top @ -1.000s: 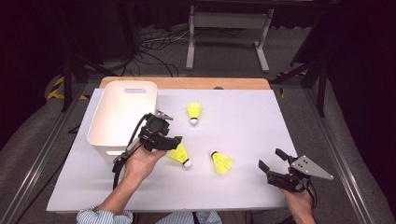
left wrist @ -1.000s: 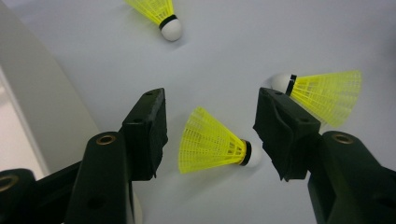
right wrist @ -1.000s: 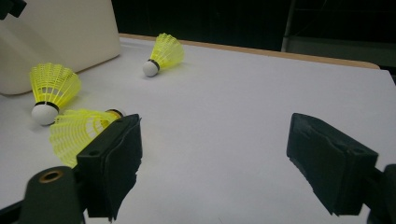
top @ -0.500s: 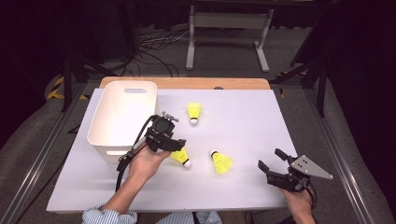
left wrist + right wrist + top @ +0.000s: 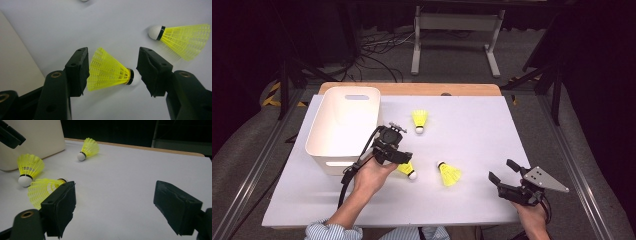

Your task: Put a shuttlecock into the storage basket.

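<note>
Three yellow shuttlecocks with white cork tips lie on the white table (image 5: 472,125). My left gripper (image 5: 404,161) hangs over the one nearest the bin (image 5: 408,170). In the left gripper view that shuttlecock (image 5: 107,71) lies on its side between the open jaws of the left gripper (image 5: 113,60), with a gap at the cork end. A second shuttlecock (image 5: 449,173) lies just to its right. The third (image 5: 420,120) sits farther back. My right gripper (image 5: 502,171) rests open at the front right with nothing between its jaws (image 5: 115,195).
A white plastic bin (image 5: 329,161) stands at the left of the table, close beside the left hand. A wooden strip (image 5: 412,89) runs along the table's far edge. Beyond it stand a metal frame and cables on the floor.
My left gripper has shifted slightly to the right, over the near shuttlecock. The right gripper and all three shuttlecocks have stayed where they were.
</note>
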Tool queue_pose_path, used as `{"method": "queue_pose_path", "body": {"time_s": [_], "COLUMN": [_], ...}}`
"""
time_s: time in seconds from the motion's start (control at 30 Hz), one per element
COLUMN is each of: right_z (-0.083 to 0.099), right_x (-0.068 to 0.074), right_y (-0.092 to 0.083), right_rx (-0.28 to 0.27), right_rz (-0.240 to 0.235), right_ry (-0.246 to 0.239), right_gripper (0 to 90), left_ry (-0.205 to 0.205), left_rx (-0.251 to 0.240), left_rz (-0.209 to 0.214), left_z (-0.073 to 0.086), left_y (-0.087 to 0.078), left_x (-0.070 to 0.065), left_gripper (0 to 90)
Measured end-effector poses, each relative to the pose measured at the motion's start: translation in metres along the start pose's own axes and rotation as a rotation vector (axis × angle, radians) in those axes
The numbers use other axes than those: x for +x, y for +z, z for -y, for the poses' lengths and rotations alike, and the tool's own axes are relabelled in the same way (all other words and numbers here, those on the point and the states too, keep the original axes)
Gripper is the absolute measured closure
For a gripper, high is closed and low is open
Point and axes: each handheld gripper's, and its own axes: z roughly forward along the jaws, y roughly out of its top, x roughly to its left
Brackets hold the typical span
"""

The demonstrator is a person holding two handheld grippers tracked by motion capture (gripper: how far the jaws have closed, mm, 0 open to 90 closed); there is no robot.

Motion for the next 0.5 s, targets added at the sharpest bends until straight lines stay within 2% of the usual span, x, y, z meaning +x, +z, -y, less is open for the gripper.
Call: {"method": "queue_pose_path", "body": {"time_s": [0.27, 0.33, 0.5], "right_z": [0.000, 0.000, 0.000], "right_x": [0.000, 0.000, 0.000], "right_y": [0.000, 0.000, 0.000], "right_rx": [0.002, 0.001, 0.001], "right_rz": [0.000, 0.000, -0.001], "right_ry": [0.002, 0.003, 0.001], "right_gripper": [18.7, 18.7, 18.7], "left_ry": [0.003, -0.011, -0.010], "left_rx": [0.020, 0.027, 0.039], "left_rz": [-0.010, -0.010, -0.023], "left_z": [0.001, 0.001, 0.002], "left_y": [0.006, 0.009, 0.014], "left_x": [0.001, 0.001, 0.001], "left_gripper": [42.8, 42.7, 42.4]}}
